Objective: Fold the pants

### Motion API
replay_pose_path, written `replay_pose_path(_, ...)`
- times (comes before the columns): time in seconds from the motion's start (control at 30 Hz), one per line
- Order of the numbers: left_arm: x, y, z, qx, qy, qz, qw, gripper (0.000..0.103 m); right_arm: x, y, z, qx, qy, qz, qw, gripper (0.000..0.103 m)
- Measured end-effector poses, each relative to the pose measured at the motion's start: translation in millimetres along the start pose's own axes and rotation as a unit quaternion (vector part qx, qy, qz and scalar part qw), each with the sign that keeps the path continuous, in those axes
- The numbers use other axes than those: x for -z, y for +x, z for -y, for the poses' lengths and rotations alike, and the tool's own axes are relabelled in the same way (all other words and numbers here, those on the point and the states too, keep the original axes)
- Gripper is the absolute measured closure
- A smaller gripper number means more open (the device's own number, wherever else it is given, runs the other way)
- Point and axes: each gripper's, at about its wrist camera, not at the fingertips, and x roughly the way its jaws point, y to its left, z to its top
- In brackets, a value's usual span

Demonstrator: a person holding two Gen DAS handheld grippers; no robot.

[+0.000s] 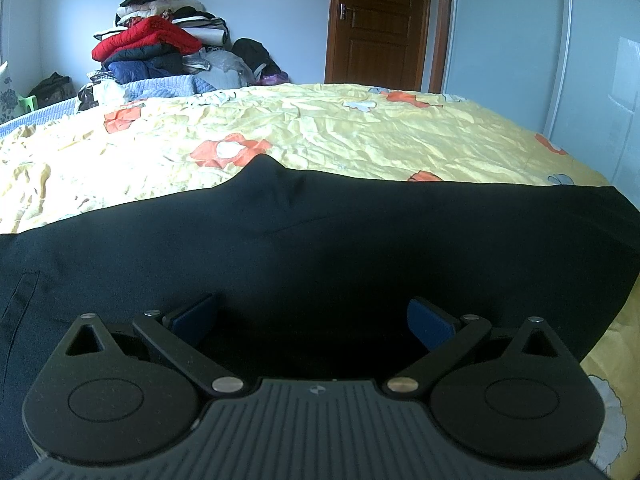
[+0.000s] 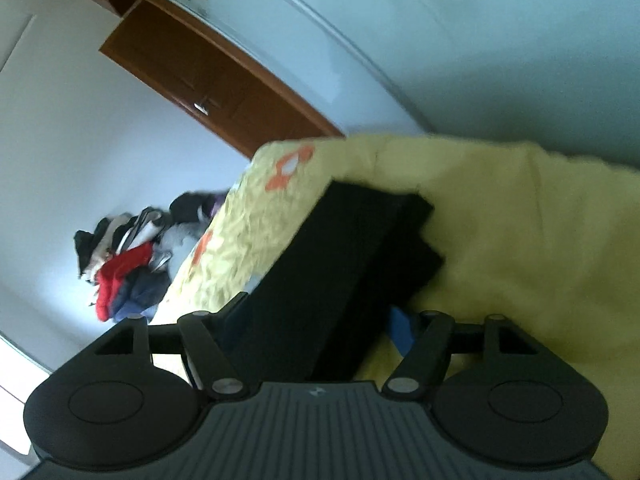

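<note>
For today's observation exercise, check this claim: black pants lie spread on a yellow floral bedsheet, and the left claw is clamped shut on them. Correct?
Not quite. The left wrist view shows the left claw wide open above the black pants, gripping nothing. The pants do lie spread on the yellow floral bedsheet.

Each hand-held gripper (image 1: 314,320) (image 2: 318,330) is matte black, with a ribbed grey body, silver rivets and blue finger pads (image 1: 430,326).
</note>
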Motion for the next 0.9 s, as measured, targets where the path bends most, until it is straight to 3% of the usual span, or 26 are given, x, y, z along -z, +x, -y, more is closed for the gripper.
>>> replay_pose_path(0.07,0.0,0.1,0.1,0.0,0.0,0.0,1.0,0.0,-0.6,9.2,-4.0,0.005,-0.026,0.009,1.0,0.039)
replay_pose_path(0.13,0.0,0.1,0.0,0.0,0.0,0.0,1.0,0.0,-2.1,16.5,-2.0,0.008,-0.029,0.004,1.0,0.067)
replay_pose_path(0.17,0.1,0.1,0.1,0.0,0.0,0.0,1.0,0.0,-3.7,20.1,3.3,0.01,-0.018,-0.002,1.0,0.089)
replay_pose_path(0.2,-0.1,0.2,0.0,0.0,0.0,-0.001,1.0,0.0,-5.6,22.6,10.4,0.006,-0.001,-0.006,1.0,0.094)
replay_pose_path(0.27,-0.1,0.3,0.1,0.0,0.0,-0.001,1.0,0.0,-10.8,21.7,18.7,-0.021,0.022,-0.004,1.0,0.095)
replay_pose_path(0.4,0.3,0.5,0.2,-0.001,0.001,-0.002,1.0,0.0,-25.6,-0.6,-15.3,-0.061,-0.052,0.055,0.995,0.096)
replay_pose_path(0.47,0.6,0.6,0.2,-0.001,0.001,-0.002,1.0,0.0,-32.4,-3.4,-24.8,-0.066,-0.068,0.064,0.993,0.096)
replay_pose_path(0.73,-1.8,-5.4,4.5,-0.005,0.014,-0.006,0.9999,0.001,-21.3,14.2,-1.1,0.049,-0.063,-0.016,0.997,0.094)
replay_pose_path(0.8,-7.1,-7.0,5.7,0.008,0.016,-0.017,0.9997,0.001,-21.9,0.8,-6.7,0.082,-0.067,0.015,0.994,0.085)
replay_pose_path(0.87,-17.2,-9.4,6.1,0.031,0.008,-0.019,0.9993,0.001,-20.9,-19.5,-29.2,0.142,-0.1,0.1,0.98,0.08)
replay_pose_path(0.9,-22.6,-9.9,7.1,0.043,0.006,-0.02,0.9988,0.001,-16.9,-25.1,-47.5,0.143,-0.14,0.13,0.971,0.08)
